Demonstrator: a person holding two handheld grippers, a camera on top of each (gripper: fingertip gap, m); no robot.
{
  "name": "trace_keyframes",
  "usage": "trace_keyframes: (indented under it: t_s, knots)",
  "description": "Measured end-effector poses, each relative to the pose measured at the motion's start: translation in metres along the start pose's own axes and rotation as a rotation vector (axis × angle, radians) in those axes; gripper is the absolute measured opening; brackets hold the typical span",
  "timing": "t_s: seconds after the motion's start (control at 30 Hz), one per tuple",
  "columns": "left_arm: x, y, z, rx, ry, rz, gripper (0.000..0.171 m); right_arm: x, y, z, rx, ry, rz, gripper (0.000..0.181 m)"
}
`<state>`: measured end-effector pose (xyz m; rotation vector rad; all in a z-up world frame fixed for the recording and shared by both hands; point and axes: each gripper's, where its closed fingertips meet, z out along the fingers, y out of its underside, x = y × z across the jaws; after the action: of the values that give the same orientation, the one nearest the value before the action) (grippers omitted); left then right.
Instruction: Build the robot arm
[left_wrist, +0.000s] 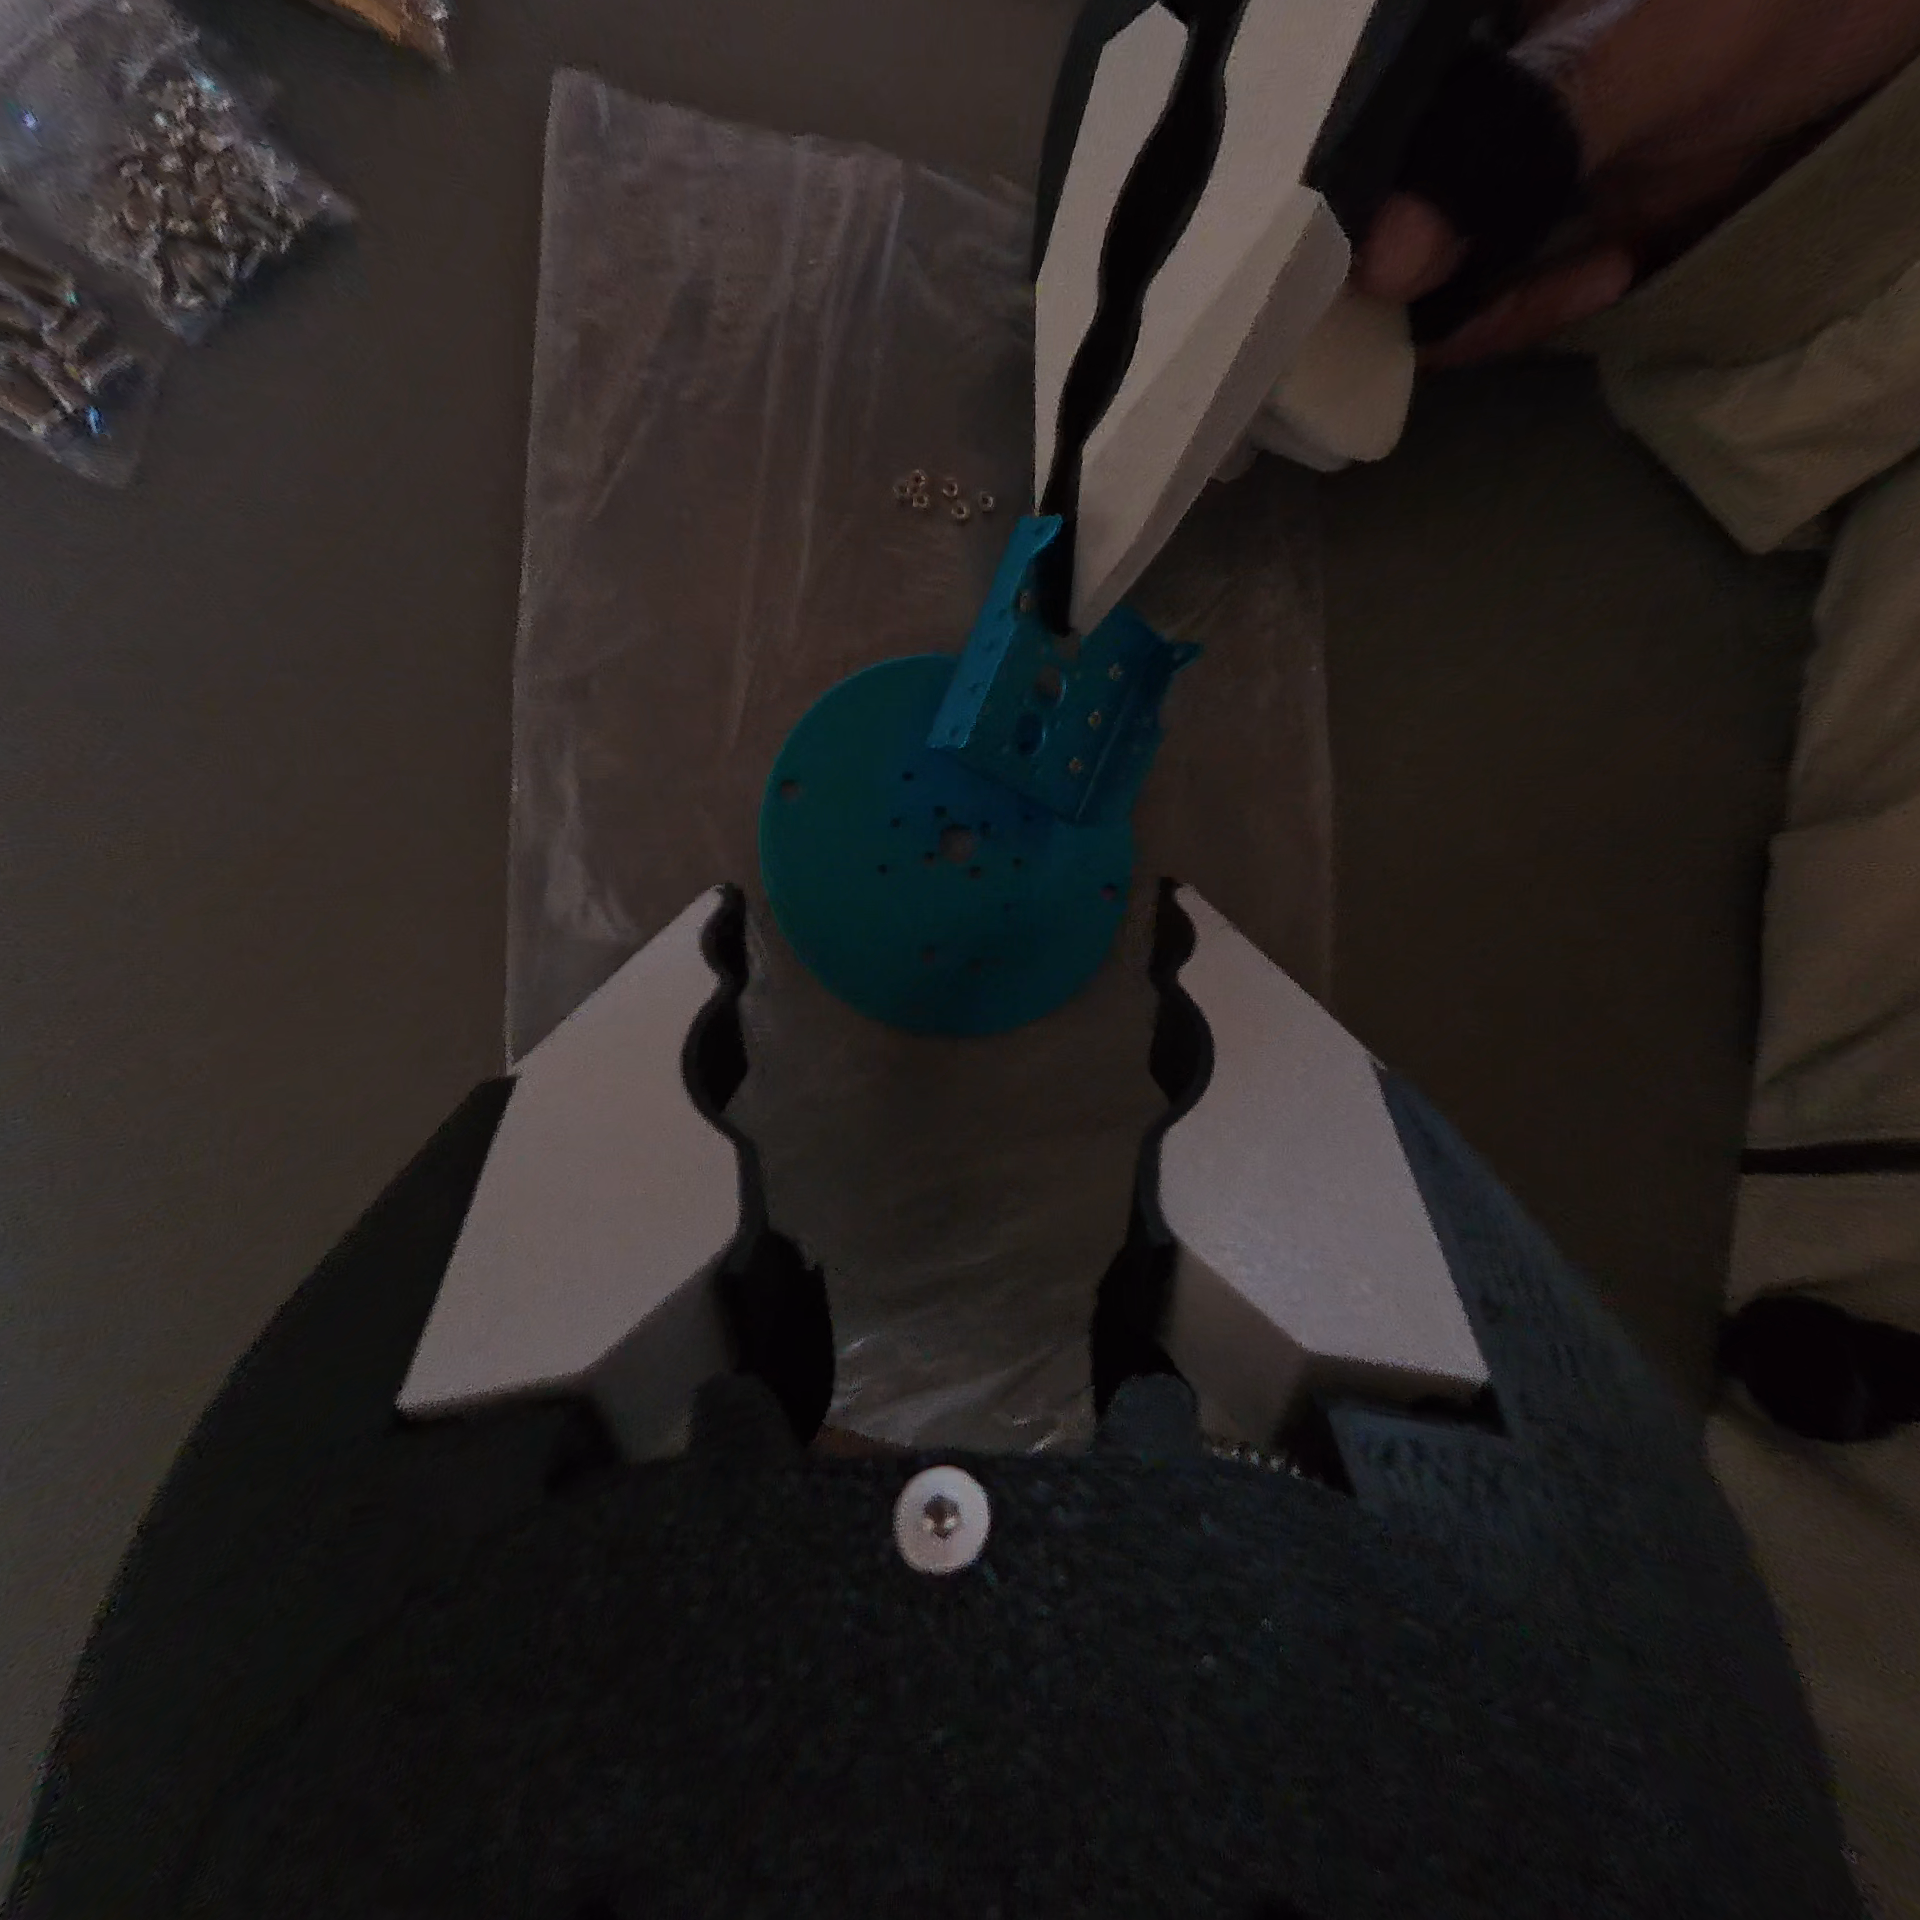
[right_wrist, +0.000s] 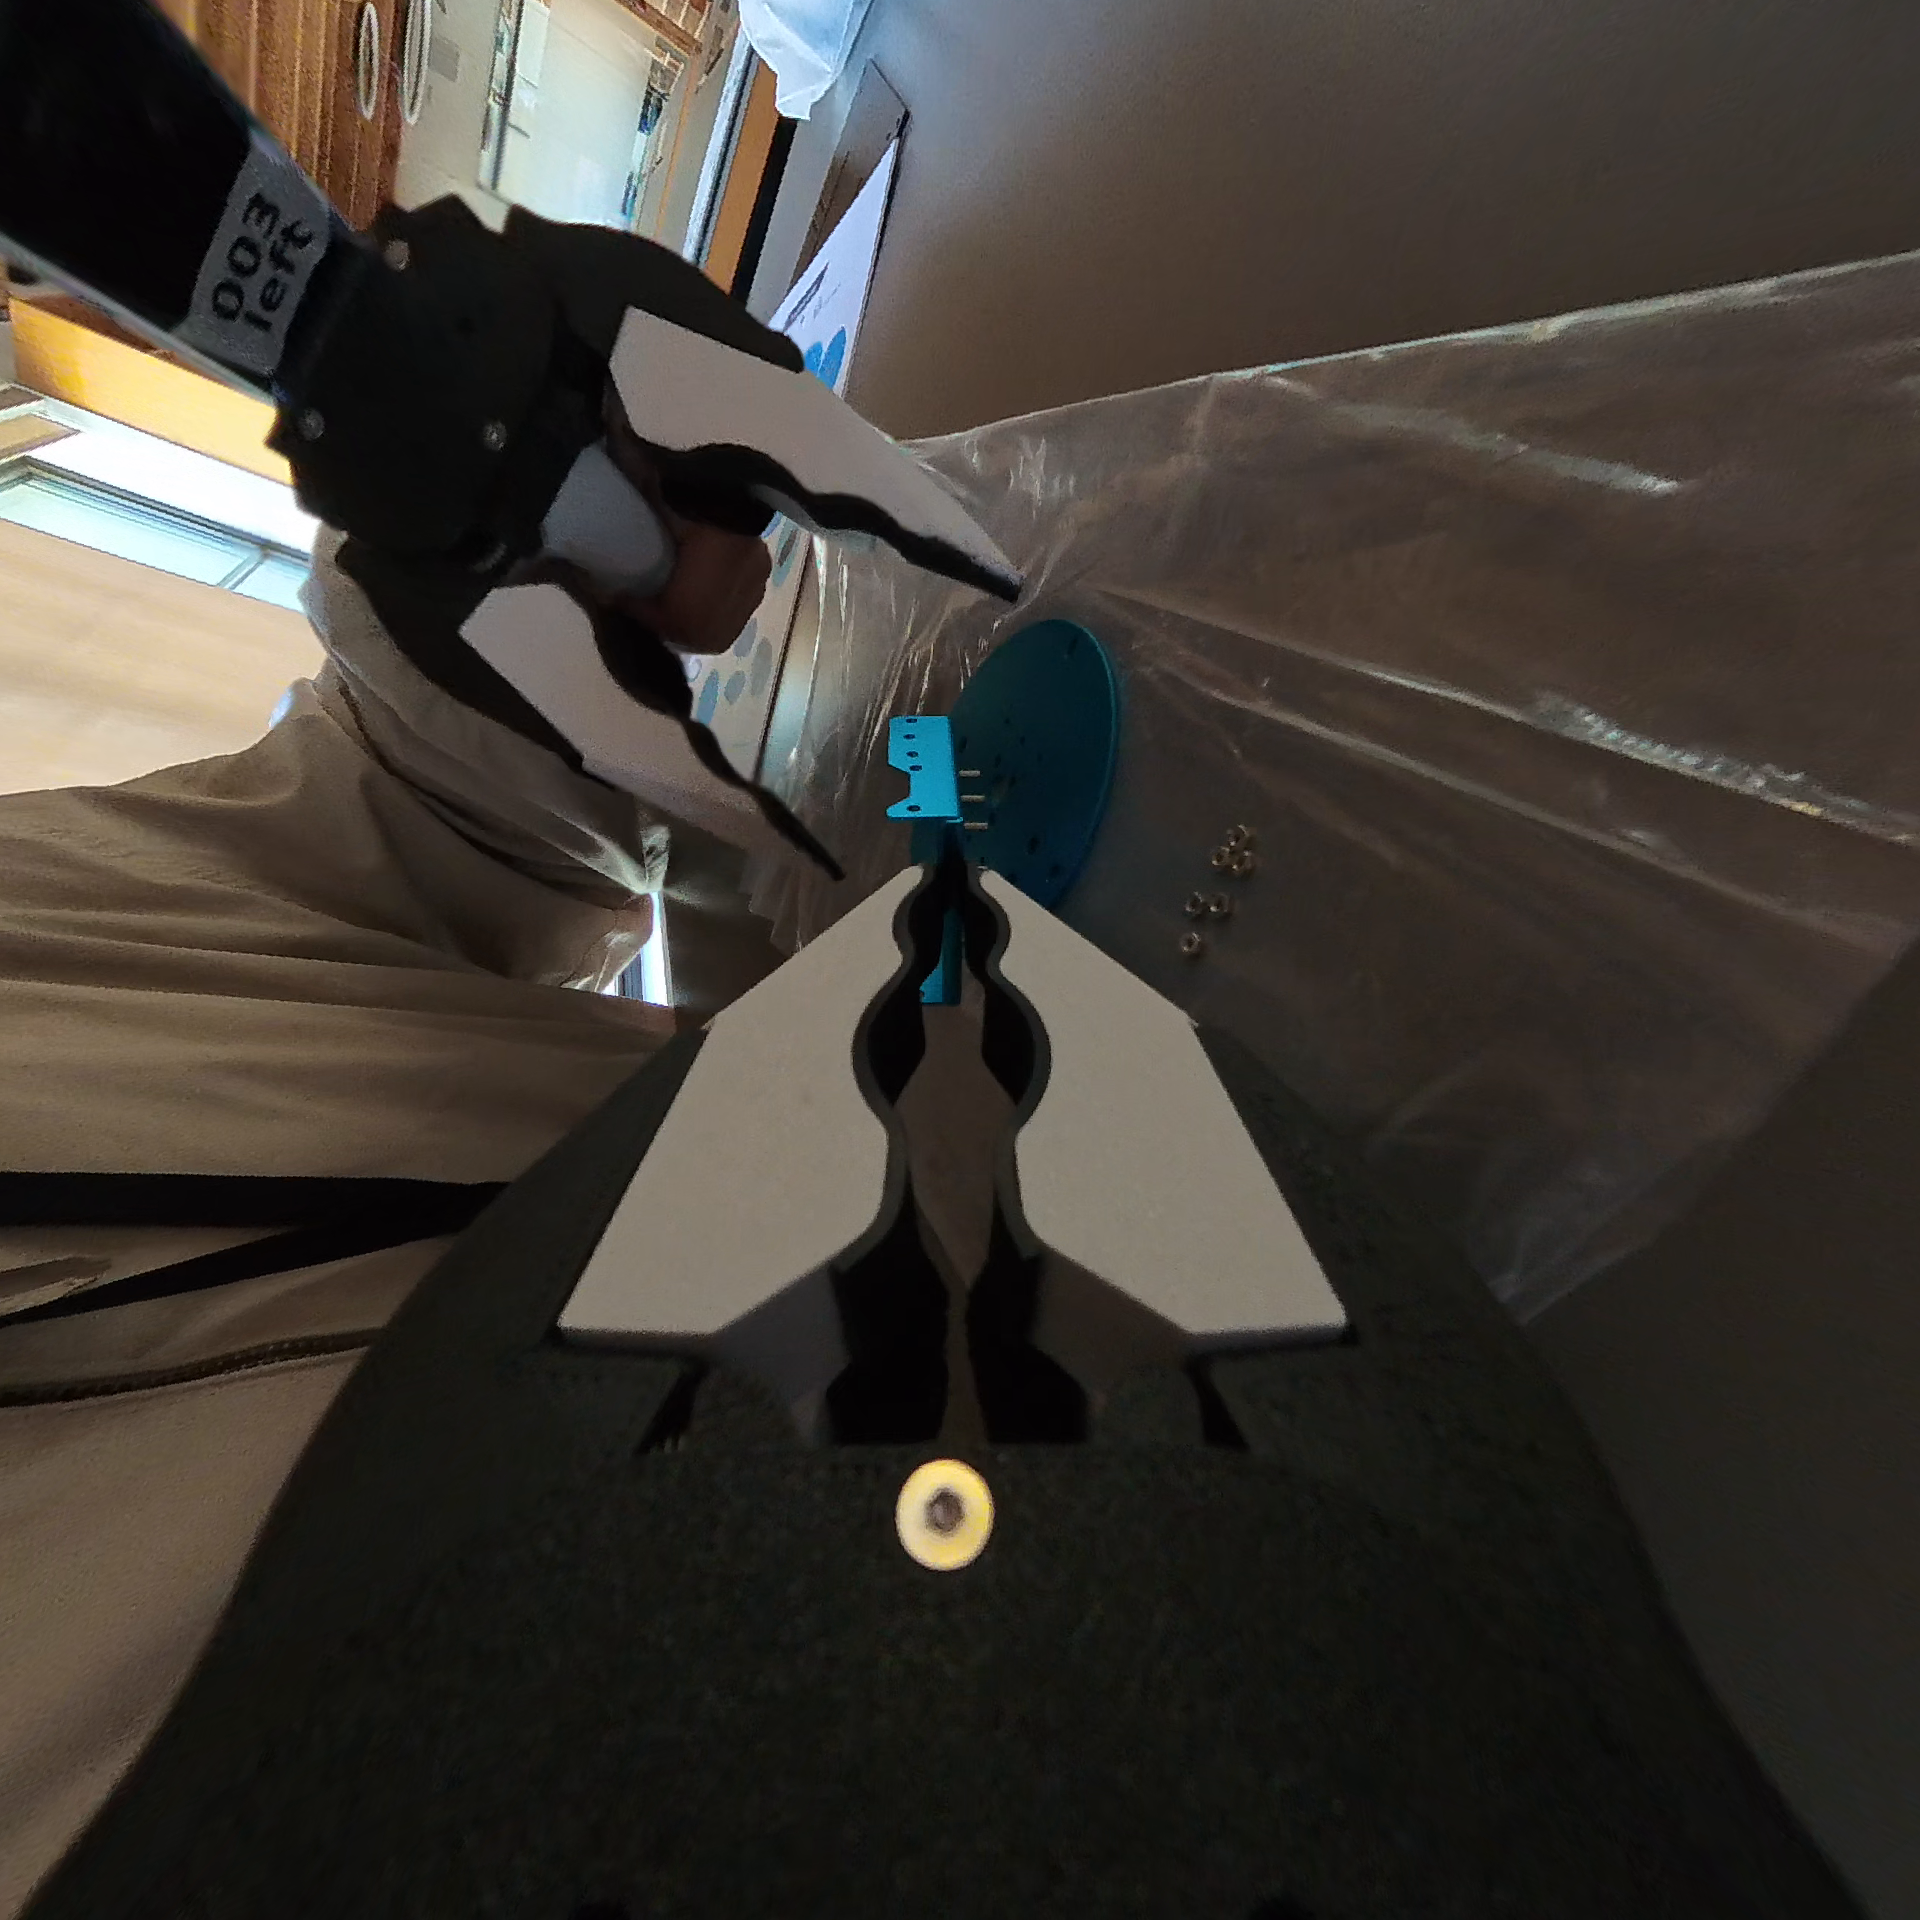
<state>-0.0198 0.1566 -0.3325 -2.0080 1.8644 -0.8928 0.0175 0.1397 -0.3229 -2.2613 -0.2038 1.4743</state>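
The round teal perforated metal disc (left_wrist: 935, 883) lies flat on a clear plastic sheet (left_wrist: 727, 416) just past the spread fingertips of the left gripper (left_wrist: 940, 904), nothing standing between them; a blue bent metal bracket (left_wrist: 1049, 696) rises on the disc's far side, pinched by the right gripper (right_wrist: 951, 883), blocking that edge; small brass nuts (left_wrist: 940, 494) lie scattered just beyond; bags of metal hardware (left_wrist: 156, 239) crowd the far left; bare brown table (left_wrist: 260, 779) lies open at left.

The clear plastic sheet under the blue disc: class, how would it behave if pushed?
The clear plastic sheet looks thin and creased, so it would probably wrinkle rather than slide stiffly. It is likely very light. Moving it could scatter the small nuts on it.
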Motion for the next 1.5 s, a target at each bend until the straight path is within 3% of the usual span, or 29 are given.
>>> trace_keyframes:
  t_s: [0.2, 0.33, 0.53, 0.63, 0.77, 0.9, 1.1, 1.3, 1.5]
  knots:
    - [0.005, 0.005, 0.016, -0.065, -0.086, 0.166, 0.100, 0.000, 0.001, 0.000, -0.005, 0.006, -0.006, 0.002]
    - [0.006, 0.006, 0.022, -0.051, -0.135, 0.234, 0.099, 0.001, 0.001, 0.000, -0.003, 0.009, -0.005, 0.002]
    - [0.008, 0.003, 0.020, -0.020, -0.156, 0.248, 0.073, 0.000, 0.000, 0.000, 0.000, 0.002, 0.001, 0.002]
    - [0.013, 0.002, 0.020, -0.004, -0.157, 0.267, 0.046, 0.001, 0.000, 0.000, 0.001, 0.002, 0.001, 0.001]
    - [0.012, 0.002, 0.017, 0.008, -0.142, 0.219, 0.044, 0.000, -0.002, -0.002, 0.010, -0.012, 0.013, 0.001]
    - [0.009, -0.009, 0.002, 0.069, -0.078, 0.131, 0.052, 0.000, -0.001, -0.002, 0.006, -0.011, 0.011, 0.002]
    - [0.005, -0.020, -0.004, 0.051, 0.050, 0.205, 0.062, 0.000, -0.001, -0.002, 0.002, -0.012, 0.009, 0.002]
    - [-0.011, -0.012, 0.012, -0.031, 0.049, 0.266, 0.080, 0.000, 0.000, -0.002, 0.000, -0.014, 0.009, 0.002]
    - [-0.010, -0.010, 0.022, -0.041, 0.005, 0.320, 0.081, 0.000, 0.000, -0.002, 0.000, -0.012, 0.010, 0.002]
